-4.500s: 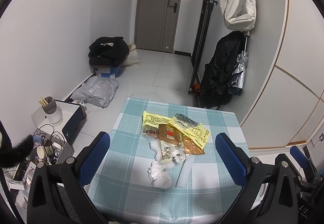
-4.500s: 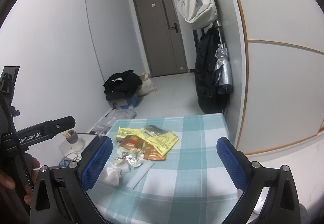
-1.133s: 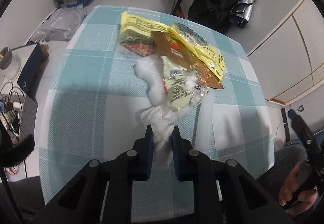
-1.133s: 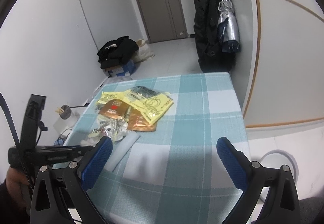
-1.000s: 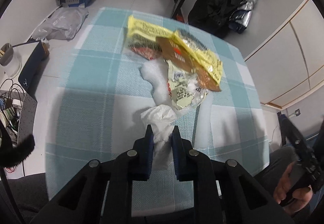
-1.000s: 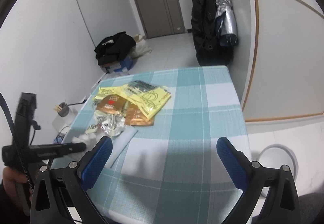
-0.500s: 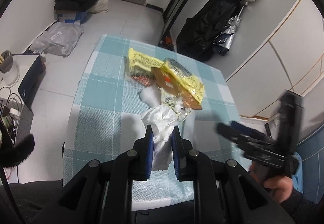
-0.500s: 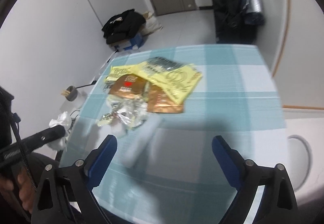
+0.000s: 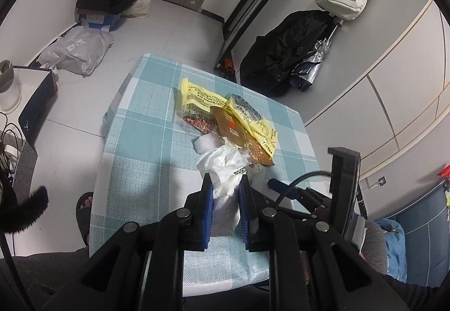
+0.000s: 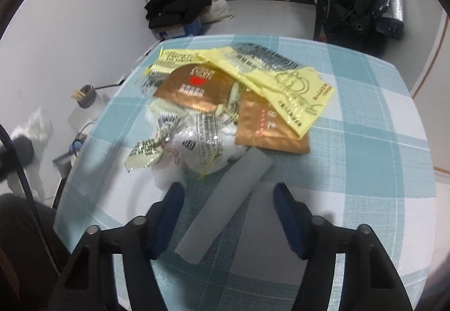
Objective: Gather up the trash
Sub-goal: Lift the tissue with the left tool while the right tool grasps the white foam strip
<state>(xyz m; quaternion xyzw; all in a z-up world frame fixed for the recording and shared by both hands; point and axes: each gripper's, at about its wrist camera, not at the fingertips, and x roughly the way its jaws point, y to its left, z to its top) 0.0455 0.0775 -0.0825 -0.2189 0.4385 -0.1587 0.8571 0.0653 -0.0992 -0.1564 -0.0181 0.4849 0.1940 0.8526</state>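
The crumpled white tissue sat clenched between your left gripper pads, lifted above the teal checked tablecloth. Your right gripper was closing around the flat pale grey strip, pads not yet touching. That thin, smooth strip could have slid flat under the pads, or the crinkly foil wrappers beside it snagged.

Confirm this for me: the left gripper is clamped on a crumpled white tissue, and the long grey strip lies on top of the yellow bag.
Not quite. The left gripper does clamp the crumpled white tissue, but the right wrist view shows the long grey strip flat on the tablecloth, apart from the yellow bag.
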